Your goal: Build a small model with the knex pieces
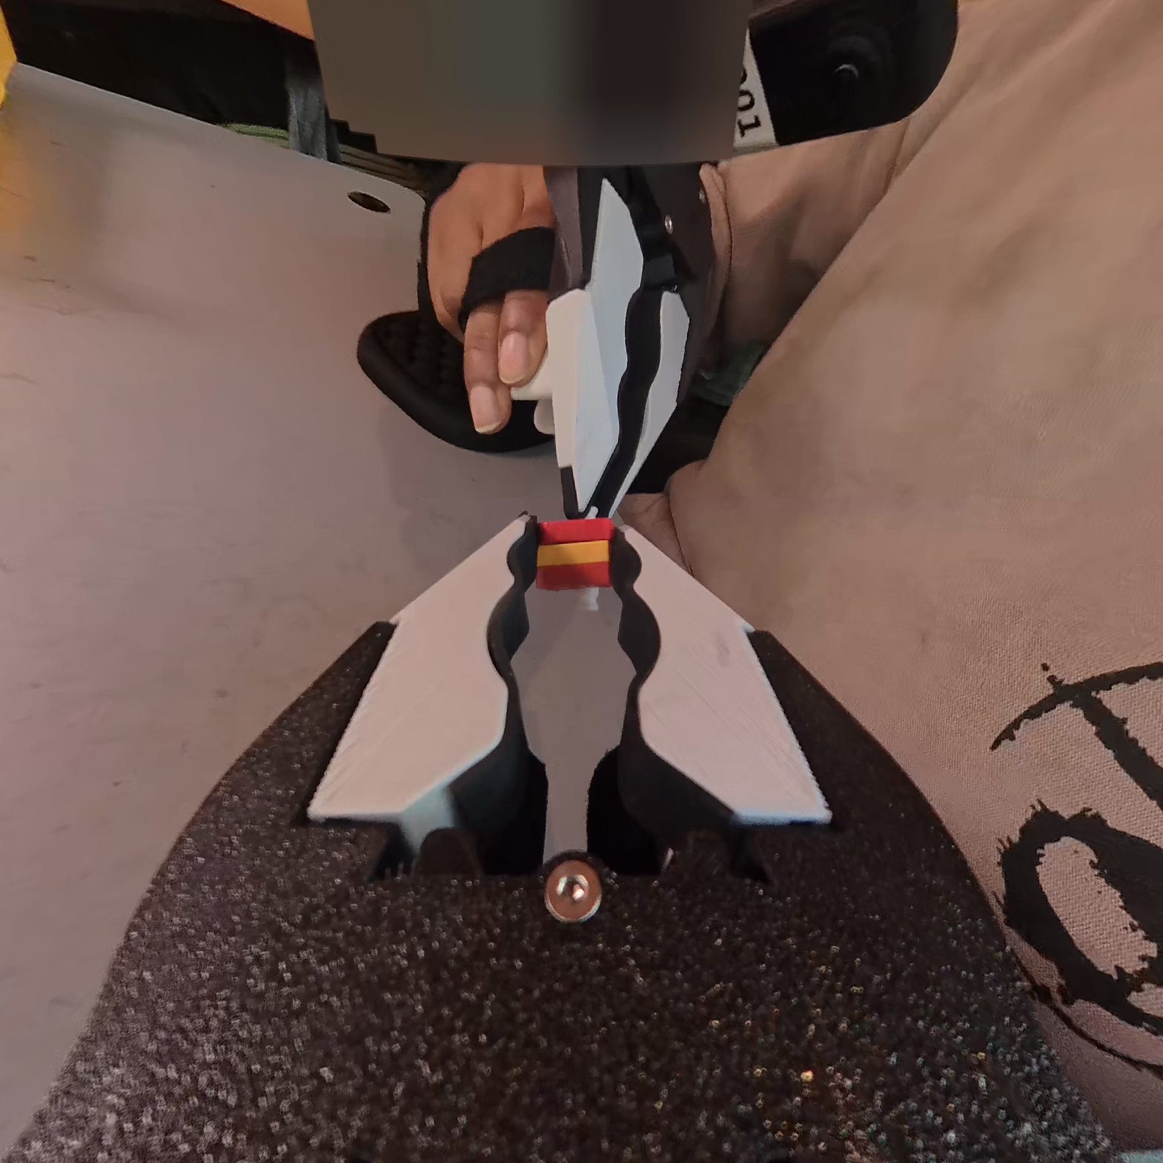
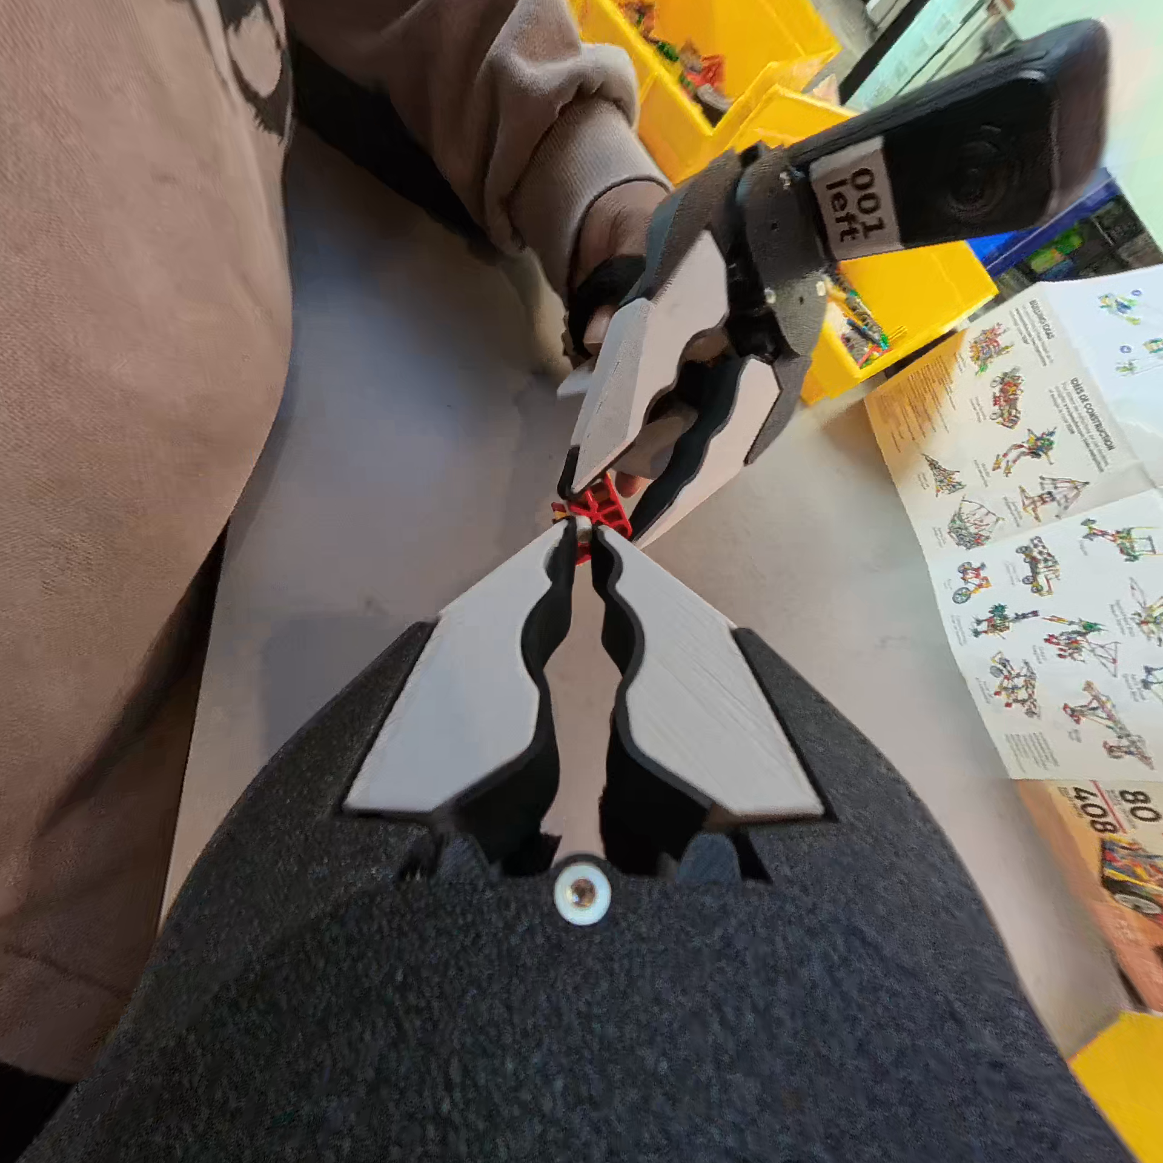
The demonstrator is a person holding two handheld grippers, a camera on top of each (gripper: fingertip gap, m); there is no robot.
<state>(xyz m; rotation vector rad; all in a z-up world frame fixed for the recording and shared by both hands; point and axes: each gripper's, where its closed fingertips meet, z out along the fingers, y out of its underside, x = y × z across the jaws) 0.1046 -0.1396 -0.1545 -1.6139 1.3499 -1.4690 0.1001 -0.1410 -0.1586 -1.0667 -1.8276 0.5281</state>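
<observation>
Clamping a small stack of red and yellow plastic connector pieces [image 1: 573,554] between its fingertips, the left gripper [image 1: 574,549] is nearly closed around it, held above the grey tabletop [image 1: 189,440]. At twelve o'clock in the left wrist view, the right gripper [image 1: 598,503] comes down onto the stack's top. Its own view shows its jaws almost together, pinching a thin pale part [image 2: 584,527] at the red piece [image 2: 601,503]; what that part is cannot be told. Yellow plastic bins [image 2: 881,302] sit at one o'clock, and a folded printed instruction sheet [image 2: 1038,535] at three o'clock.
</observation>
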